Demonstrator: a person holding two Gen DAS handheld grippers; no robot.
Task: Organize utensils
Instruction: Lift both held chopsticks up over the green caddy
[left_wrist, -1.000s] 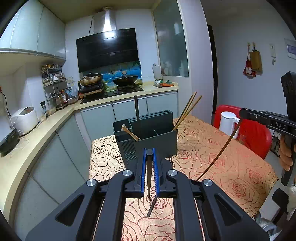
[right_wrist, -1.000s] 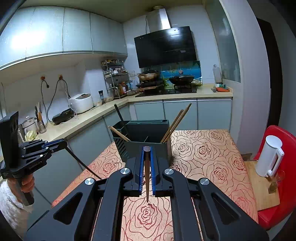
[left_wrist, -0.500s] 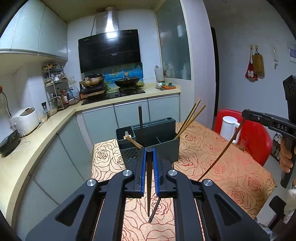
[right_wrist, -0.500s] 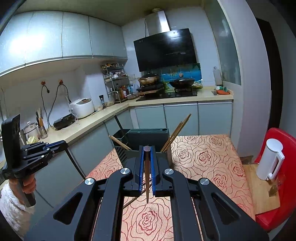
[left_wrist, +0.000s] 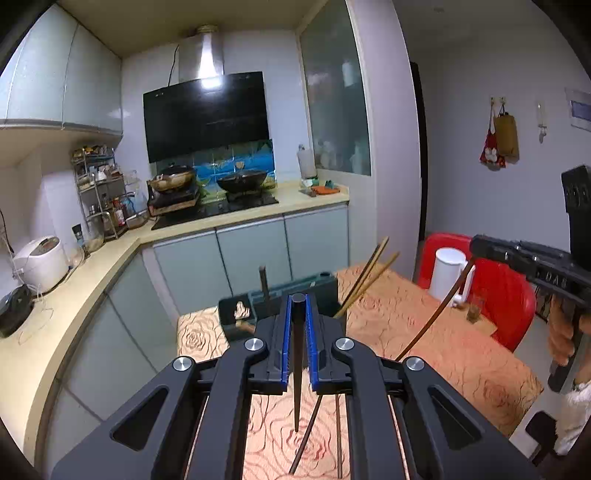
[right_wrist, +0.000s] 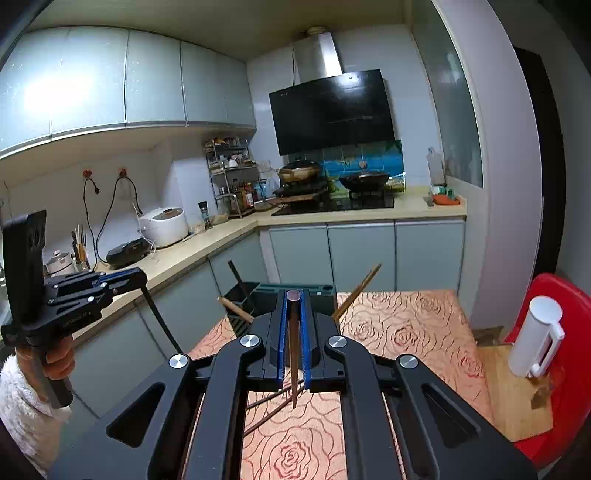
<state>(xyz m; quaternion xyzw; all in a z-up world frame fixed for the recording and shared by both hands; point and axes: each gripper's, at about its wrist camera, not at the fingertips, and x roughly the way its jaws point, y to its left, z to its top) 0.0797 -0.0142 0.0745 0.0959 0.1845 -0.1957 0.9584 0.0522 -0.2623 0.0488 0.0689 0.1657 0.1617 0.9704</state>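
Note:
My left gripper (left_wrist: 297, 306) is shut on a dark chopstick (left_wrist: 296, 384) that hangs point down above the table. My right gripper (right_wrist: 293, 302) is shut on a brown chopstick (right_wrist: 294, 369), also point down. A dark grey utensil holder (left_wrist: 295, 295) stands on the table beyond both grippers, partly hidden by the fingers; it also shows in the right wrist view (right_wrist: 258, 295). Brown chopsticks (left_wrist: 369, 273) and a dark stick lean in it. Loose chopsticks (left_wrist: 310, 435) lie on the cloth under the grippers. The right gripper (left_wrist: 476, 251) shows at the right of the left wrist view.
The table (right_wrist: 406, 325) has a rose-patterned cloth. A red chair (right_wrist: 565, 295) with a white kettle (right_wrist: 535, 336) on a wooden board stands at the right. Kitchen counter (right_wrist: 184, 254) and cabinets run along the left and back.
Both grippers have risen and pulled back from the holder, so it sits lower and is more hidden behind the fingers. Each still grips its chopstick.

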